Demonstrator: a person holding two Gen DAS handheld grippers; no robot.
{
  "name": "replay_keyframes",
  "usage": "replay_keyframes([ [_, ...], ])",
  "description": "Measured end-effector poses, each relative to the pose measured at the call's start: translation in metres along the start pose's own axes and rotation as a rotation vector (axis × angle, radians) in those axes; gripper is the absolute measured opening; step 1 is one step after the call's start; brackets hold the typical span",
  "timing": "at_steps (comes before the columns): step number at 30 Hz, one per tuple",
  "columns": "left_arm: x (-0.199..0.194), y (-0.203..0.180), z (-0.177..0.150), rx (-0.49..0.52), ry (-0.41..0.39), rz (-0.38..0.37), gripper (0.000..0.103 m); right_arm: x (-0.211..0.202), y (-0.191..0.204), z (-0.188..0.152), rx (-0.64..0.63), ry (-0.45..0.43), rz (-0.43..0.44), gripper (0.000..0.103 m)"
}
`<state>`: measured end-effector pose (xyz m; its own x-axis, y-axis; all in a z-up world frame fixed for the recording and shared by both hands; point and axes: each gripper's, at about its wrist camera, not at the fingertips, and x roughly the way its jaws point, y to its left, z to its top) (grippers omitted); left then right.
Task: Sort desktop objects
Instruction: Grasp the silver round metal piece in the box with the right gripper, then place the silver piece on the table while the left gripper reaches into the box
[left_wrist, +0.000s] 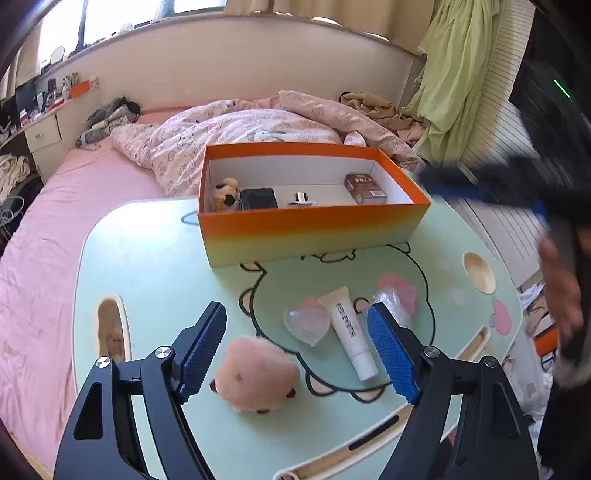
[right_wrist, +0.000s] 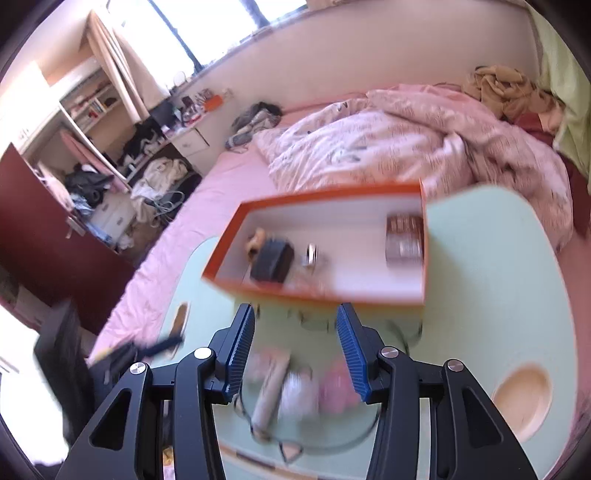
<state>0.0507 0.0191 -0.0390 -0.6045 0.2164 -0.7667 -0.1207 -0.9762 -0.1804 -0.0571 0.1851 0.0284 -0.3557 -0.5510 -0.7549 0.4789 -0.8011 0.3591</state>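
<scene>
Left fingers (left_wrist: 297, 345) spread, empty, over the plush (left_wrist: 256, 373). Right fingers (right_wrist: 295, 354) part open, nothing between them. Box (left_wrist: 314, 229) at far desk (left_wrist: 155, 280) holds four items. Plush, tube (left_wrist: 351, 332), clear heart (left_wrist: 306, 323), wrap (left_wrist: 391, 301) remain near. Roughly half sorted.

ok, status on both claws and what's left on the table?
Left claw open over pink plush, nothing held. Right claw open, empty. Tube and clear heart not yet in orange box. Path clear.

Orange box (left_wrist: 310, 229) blocks the table's (left_wrist: 155, 273) far side; left stays free.
</scene>
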Motion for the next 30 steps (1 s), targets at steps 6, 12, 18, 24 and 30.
replay_keyframes([
  [6, 0.011, 0.026, -0.001, -0.173, 0.135, -0.033, 0.073, 0.086, 0.001, 0.046, 0.019, 0.236, 0.002, 0.046],
  [12, 0.006, 0.028, 0.001, -0.092, 0.094, 0.075, 0.070, 0.135, -0.003, 0.059, 0.032, 0.294, -0.069, 0.046],
  [18, 0.000, 0.031, 0.004, -0.063, 0.062, 0.072, 0.070, 0.156, -0.005, 0.060, -0.008, 0.359, -0.133, 0.037],
  [24, -0.002, 0.032, 0.013, -0.057, 0.053, -0.005, 0.070, 0.152, -0.004, 0.054, -0.051, 0.318, -0.113, 0.036],
  [30, 0.000, 0.026, 0.024, -0.010, 0.105, -0.071, 0.070, 0.108, -0.004, 0.056, -0.027, 0.200, -0.008, 0.036],
])
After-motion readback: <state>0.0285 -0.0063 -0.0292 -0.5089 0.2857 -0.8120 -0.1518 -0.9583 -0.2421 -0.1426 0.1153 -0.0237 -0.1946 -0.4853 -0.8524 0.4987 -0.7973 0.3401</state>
